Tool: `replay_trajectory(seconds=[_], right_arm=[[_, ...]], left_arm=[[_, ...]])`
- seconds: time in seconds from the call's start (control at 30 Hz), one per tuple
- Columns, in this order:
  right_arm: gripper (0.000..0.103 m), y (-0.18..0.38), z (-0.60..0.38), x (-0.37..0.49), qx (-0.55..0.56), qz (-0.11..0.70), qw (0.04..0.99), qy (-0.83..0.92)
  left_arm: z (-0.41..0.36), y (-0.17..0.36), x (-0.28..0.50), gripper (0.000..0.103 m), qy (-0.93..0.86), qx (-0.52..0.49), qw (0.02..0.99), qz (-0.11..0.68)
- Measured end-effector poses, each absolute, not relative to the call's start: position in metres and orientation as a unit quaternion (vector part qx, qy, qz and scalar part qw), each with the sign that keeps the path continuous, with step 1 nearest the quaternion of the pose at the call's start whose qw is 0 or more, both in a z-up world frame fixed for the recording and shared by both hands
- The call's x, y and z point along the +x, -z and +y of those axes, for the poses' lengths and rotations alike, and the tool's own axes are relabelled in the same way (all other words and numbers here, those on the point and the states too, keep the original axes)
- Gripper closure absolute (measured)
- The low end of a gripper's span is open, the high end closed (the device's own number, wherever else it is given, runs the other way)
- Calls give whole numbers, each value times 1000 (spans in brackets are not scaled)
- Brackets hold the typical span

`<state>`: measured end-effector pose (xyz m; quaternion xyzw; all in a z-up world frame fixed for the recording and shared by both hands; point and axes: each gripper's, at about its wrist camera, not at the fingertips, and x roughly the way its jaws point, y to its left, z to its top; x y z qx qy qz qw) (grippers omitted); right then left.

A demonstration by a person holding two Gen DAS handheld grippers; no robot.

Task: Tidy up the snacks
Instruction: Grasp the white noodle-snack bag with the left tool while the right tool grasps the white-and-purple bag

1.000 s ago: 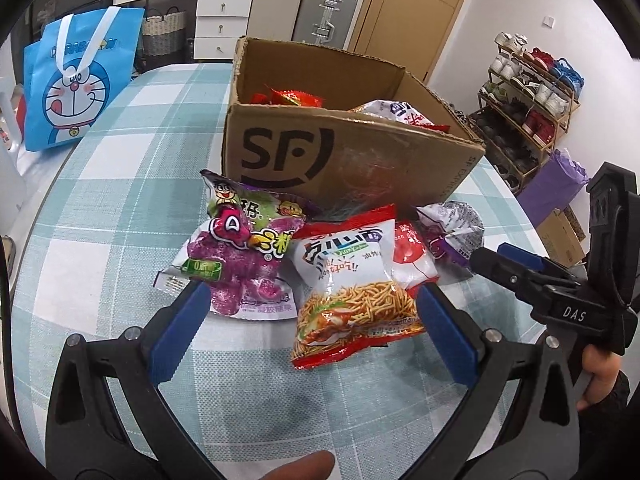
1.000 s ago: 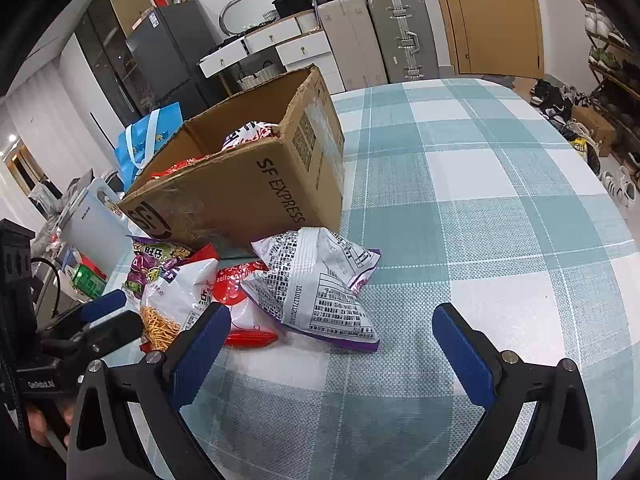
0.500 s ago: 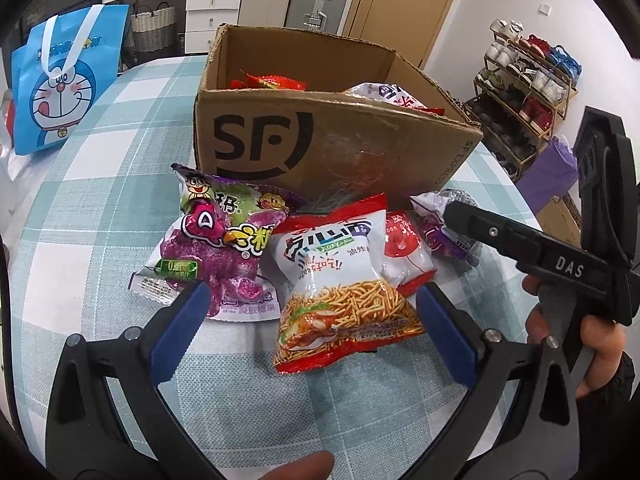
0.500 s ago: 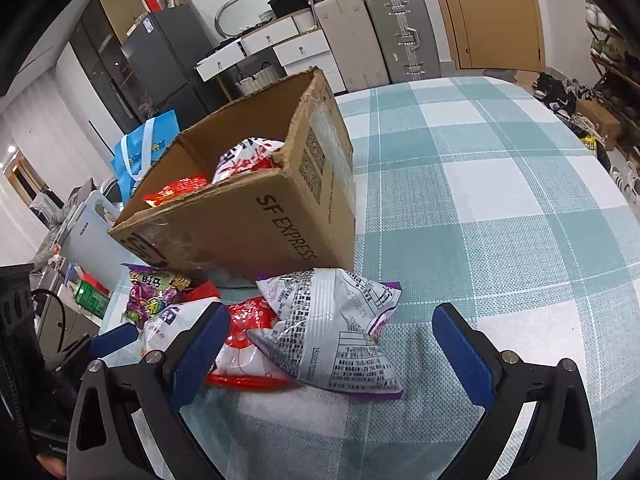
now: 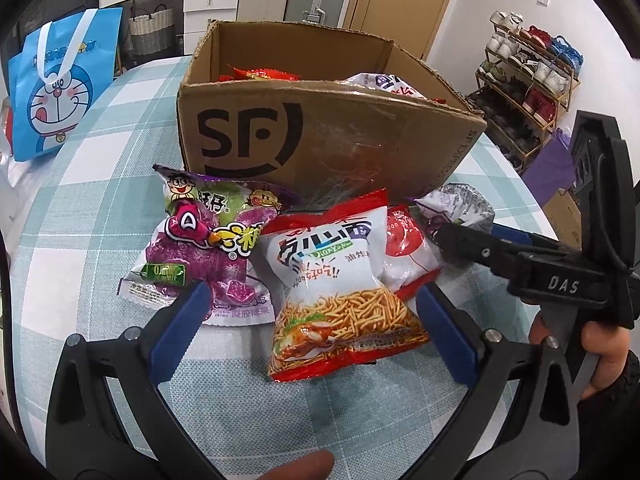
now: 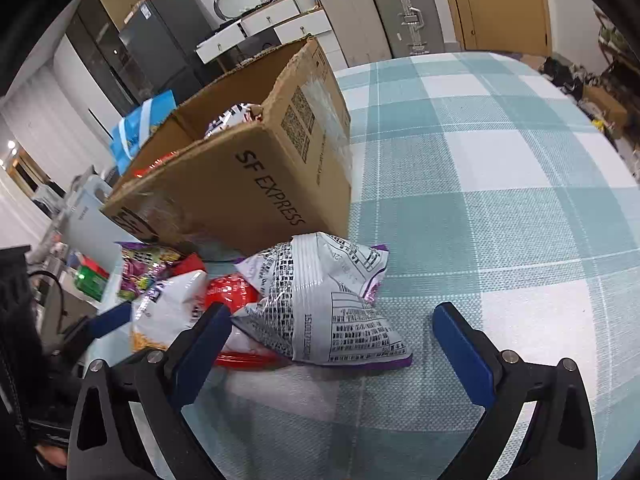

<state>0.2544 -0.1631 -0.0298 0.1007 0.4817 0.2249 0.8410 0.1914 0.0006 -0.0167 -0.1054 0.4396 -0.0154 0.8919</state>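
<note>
Cardboard box (image 5: 320, 136) stands beyond our left tongs (image 5: 312, 324), already holding some packets. These tongs gape wide and grip nothing; their blue pads straddle the noodle packet (image 5: 340, 280), with the purple candy bag (image 5: 208, 248) just left, so we judge the noodles to be this hand's next pick.

From the right wrist, our right tongs (image 6: 332, 340) are likewise wide open and empty, flanking the grey-printed bag (image 6: 328, 312) lying on the checked cloth (image 6: 500, 200) before the box, presumably to lift it in.
</note>
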Motion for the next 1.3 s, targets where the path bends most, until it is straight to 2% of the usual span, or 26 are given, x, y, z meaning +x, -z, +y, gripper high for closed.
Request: replay_trajectory(seconds=[0.07, 0.2, 0.3, 0.37, 0.5, 0.57, 0.83, 1.03, 1.07, 1.3], right_arm=[[3, 27, -165, 253, 112, 474, 841, -237], [19, 25, -161, 255, 101, 472, 843, -235], [20, 27, -160, 259, 108, 474, 841, -239], [20, 28, -157, 262, 106, 474, 840, -241], [21, 30, -156, 264, 109, 479, 836, -245], [21, 31, -157, 264, 118, 482, 832, -249], [21, 33, -157, 266, 129, 481, 829, -254], [29, 34, -163, 264, 144, 476, 831, -249], [35, 34, -164, 263, 146, 474, 832, -248], [37, 35, -175, 252, 165, 464, 832, -255]], left_arm=[[1, 17, 191, 1, 16, -107, 891, 440], [-2, 17, 192, 9, 28, -110, 889, 443], [-4, 17, 191, 13, 32, -107, 890, 443], [-4, 16, 191, 21, 44, -109, 890, 440], [-3, 17, 191, 24, 47, -117, 891, 436], [-3, 17, 190, 32, 58, -122, 891, 434], [-8, 22, 191, 44, 66, -123, 888, 437], [-5, 22, 189, 56, 64, -130, 889, 435], [-4, 22, 188, 57, 63, -131, 889, 434], [-4, 21, 180, 60, 63, -120, 894, 428]])
